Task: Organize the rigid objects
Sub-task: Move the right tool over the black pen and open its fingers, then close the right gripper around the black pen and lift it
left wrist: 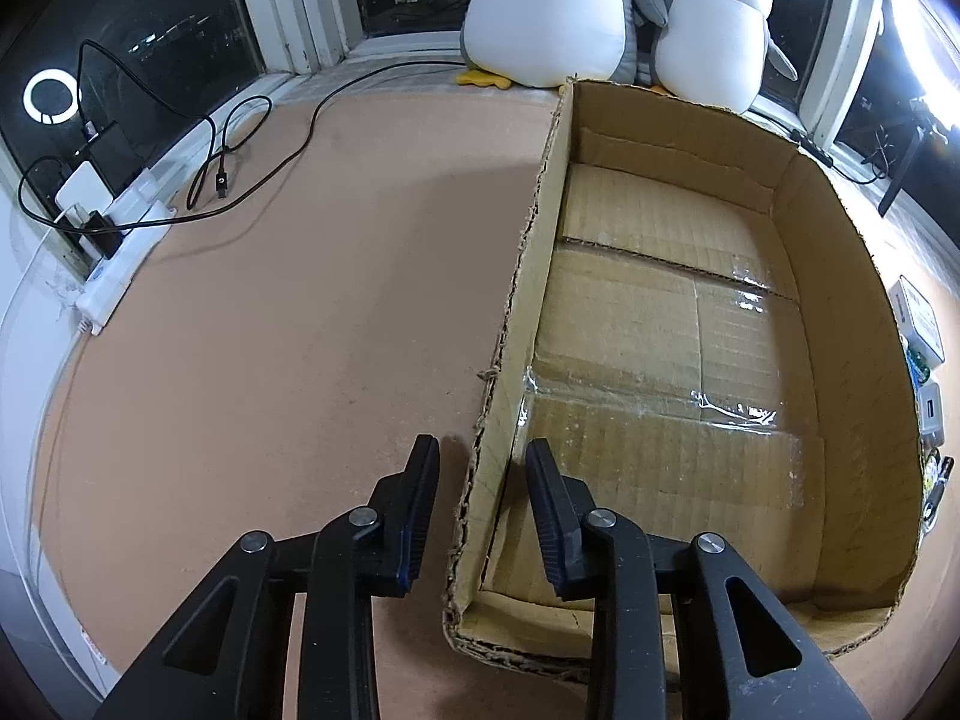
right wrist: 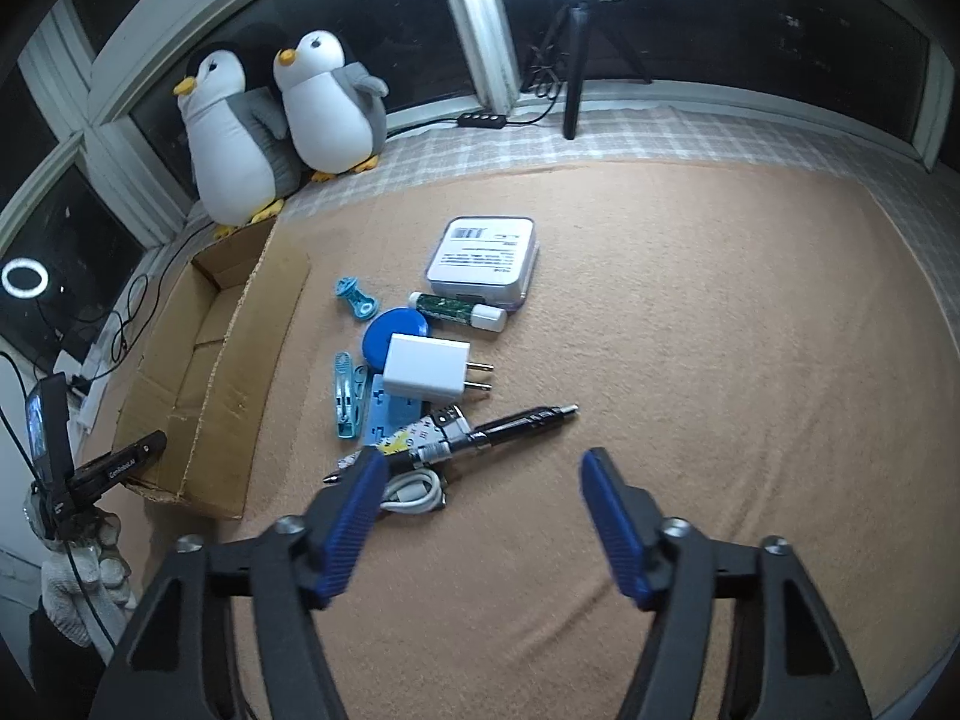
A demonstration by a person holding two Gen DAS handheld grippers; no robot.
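my left gripper [left wrist: 480,516] straddles the near end of the cardboard box [left wrist: 828,420]'s left wall, one finger outside on the mat and one inside. the jaws are drawn in as narrow as they go, though a sliver of gap shows on each side of the wall, so i cannot tell whether the pads truly pinch it. i judge i'm there to steady the box while it gets filled; its floor is bare so far.

my right gripper [right wrist: 480,516] hangs over the brown mat [right wrist: 720,360] with its jaws about half wide and nothing between them. the rigid objects lie in a loose heap just right of the box. the black pen [right wrist: 522,423] and the coiled white cable [right wrist: 414,492] are farthest from the box and closest to my fingers. the white charger plug [right wrist: 426,369] sits mid-heap. the white case [right wrist: 483,258] lies at the far end, with the blue clips [right wrist: 348,396] closest to the box. i'd guess the pen comes first, being nearest.
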